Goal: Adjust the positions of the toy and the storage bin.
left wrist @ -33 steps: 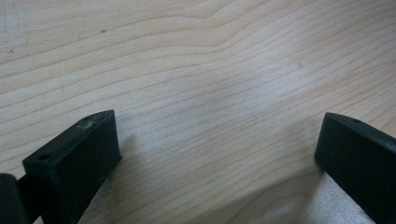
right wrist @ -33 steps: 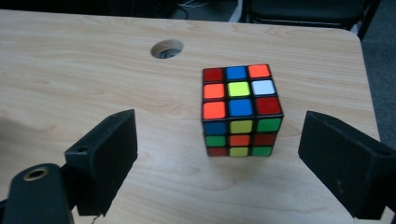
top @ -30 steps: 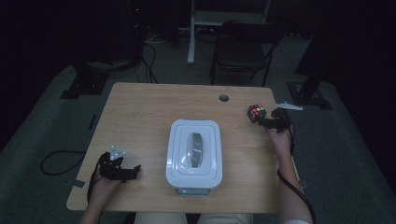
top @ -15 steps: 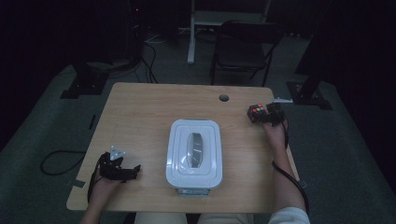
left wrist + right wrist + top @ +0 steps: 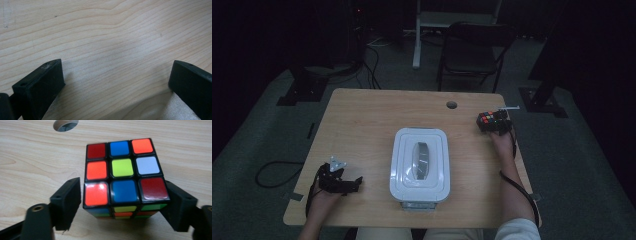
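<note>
A light wooden table [image 5: 362, 125] stands in a dark room, and a white lidded box [image 5: 419, 165] sits near its middle, a grey handle set in the lid. Every place here is given from that box.

To the right of the box and farther from the person, near the table's far right corner, sits a puzzle cube [image 5: 486, 120] with mixed colour squares. The right gripper [image 5: 498, 122] has its two black jaws on either side of the cube. In the right gripper view, the jaws have just been closing and now press against the lower sides of the puzzle cube [image 5: 123, 180], which rests on the wood (red, blue, orange, green and white squares face the camera). A round hole [image 5: 451, 105] in the tabletop lies beyond the box, just left of the cube.

To the left of the box, near the table's near edge, the left gripper [image 5: 343, 184] rests in the person's hand. Its jaws are spread wide with only bare wood between them.
</note>
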